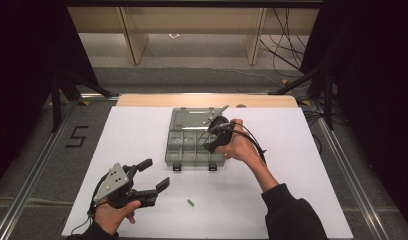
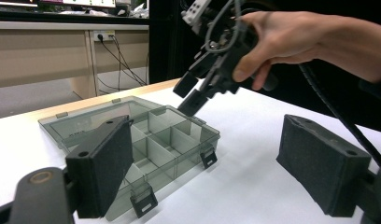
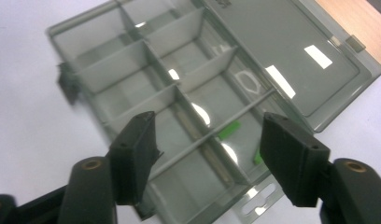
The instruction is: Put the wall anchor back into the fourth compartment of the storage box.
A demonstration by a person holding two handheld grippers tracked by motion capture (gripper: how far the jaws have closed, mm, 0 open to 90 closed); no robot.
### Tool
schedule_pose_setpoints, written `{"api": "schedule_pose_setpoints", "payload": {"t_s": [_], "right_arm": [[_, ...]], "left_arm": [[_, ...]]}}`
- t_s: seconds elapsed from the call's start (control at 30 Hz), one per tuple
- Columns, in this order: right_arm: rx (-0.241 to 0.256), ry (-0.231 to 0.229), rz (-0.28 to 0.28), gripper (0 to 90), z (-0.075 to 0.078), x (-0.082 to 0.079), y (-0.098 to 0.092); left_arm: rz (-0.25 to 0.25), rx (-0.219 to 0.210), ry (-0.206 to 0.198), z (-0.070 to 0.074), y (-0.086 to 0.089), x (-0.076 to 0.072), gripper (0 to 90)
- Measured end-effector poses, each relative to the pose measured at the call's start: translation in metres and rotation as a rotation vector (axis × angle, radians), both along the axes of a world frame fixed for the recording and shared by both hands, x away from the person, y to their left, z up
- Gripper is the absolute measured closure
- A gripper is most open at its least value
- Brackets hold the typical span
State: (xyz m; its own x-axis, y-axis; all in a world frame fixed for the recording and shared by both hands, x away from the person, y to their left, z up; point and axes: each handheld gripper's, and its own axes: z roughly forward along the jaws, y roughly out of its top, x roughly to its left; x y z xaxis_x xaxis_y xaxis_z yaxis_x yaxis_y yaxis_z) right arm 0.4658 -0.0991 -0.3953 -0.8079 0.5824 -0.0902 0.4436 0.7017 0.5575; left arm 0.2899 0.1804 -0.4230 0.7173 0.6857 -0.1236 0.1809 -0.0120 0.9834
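Right gripper point(image 1: 215, 136) hovering wide over the open box point(image 1: 178, 150), apparently sorting green pieces into it.

In the right gripper view, a green piece point(image 3: 228, 129) is lying in a compartment at centre; another piece point(image 1: 190, 202) is waiting on the table at lower centre. The left gripper point(image 1: 151, 176), wide and empty at lower left, is likely fetching that next.

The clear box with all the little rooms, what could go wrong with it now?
The right gripper hangs open just above the box, so dipping lower might bump a divider wall or shove the light box across the table. A small green piece lies inside one compartment and could bounce out. Another green piece sits loose on the table near the open left gripper, easy to knock away.
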Motion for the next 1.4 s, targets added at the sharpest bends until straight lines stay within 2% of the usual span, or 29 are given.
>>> {"api": "schedule_pose_setpoints", "payload": {"t_s": [0.13, 0.23, 0.57, 0.7, 0.8, 0.83, 1.03, 1.07, 1.23, 1.4], "right_arm": [[0.03, -0.038, 0.032, 32.5, 0.006, -0.021, 0.002], [0.057, -0.023, 0.051, 30.2, 0.005, -0.042, 0.005], [0.078, -0.008, 0.111, 28.7, 0.005, -0.061, 0.014], [0.07, -0.002, 0.133, 28.7, 0.002, -0.07, 0.017], [0.072, 0.01, 0.145, 28.7, -0.004, -0.076, 0.019], [0.07, 0.028, 0.154, 28.7, -0.005, -0.077, 0.02], [0.058, 0.046, 0.184, 31.1, -0.016, -0.085, 0.026], [0.052, 0.066, 0.196, 32.3, -0.017, -0.088, 0.028], [0.028, 0.1, 0.235, 35.5, -0.027, -0.095, 0.037], [0.006, 0.111, 0.255, 37.5, -0.033, -0.099, 0.041]], "left_arm": [[0.001, 0.0, 0.002, 0.0, 0.0, 0.0, 17.2], [0.0, 0.0, 0.0, 0.0, 0.0, 0.0, 17.2], [0.002, -0.005, -0.001, 0.001, 0.0, -0.001, 17.2], [-0.001, -0.003, -0.003, 0.001, 0.0, -0.001, 17.2], [0.003, -0.003, -0.001, 0.001, 0.0, -0.001, 17.2], [0.003, -0.004, -0.001, 0.001, 0.0, -0.001, 17.2], [0.007, -0.004, -0.003, 0.001, 0.001, 0.0, 17.2], [0.01, -0.003, -0.005, 0.001, 0.001, 0.0, 17.2], [0.023, -0.002, -0.007, 0.001, 0.003, 0.001, 17.2], [0.025, -0.003, -0.004, 0.001, 0.002, 0.0, 17.2]]}}
